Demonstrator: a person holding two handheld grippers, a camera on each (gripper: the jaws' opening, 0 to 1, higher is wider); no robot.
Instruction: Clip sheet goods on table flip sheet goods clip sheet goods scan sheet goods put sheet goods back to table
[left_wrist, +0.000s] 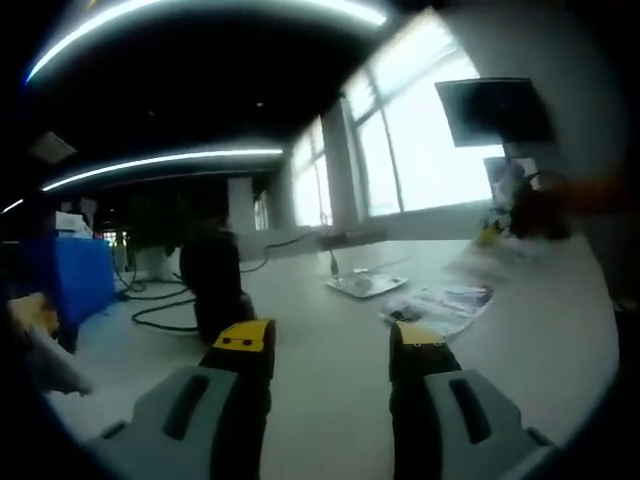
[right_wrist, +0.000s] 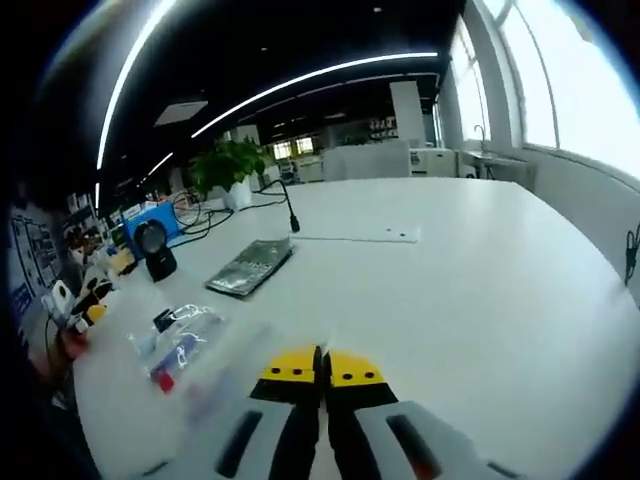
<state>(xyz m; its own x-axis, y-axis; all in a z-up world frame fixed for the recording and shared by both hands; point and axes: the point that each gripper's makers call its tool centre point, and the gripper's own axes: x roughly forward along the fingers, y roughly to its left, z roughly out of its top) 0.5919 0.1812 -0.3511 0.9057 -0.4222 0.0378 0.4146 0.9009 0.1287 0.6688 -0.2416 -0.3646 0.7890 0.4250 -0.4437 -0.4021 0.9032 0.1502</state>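
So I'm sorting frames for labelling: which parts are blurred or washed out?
Left gripper view: windows blown out, packets soft, room dim. Right gripper view: packet near the hand-held gripper smeared, window overexposed, grey sheet fairly sharp.

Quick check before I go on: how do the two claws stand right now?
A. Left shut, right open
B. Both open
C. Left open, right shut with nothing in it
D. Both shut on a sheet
C. In the left gripper view the left claw shows a wide gap over the white table; in the right gripper view the right claw has its yellow tips pressed together, with nothing between them.
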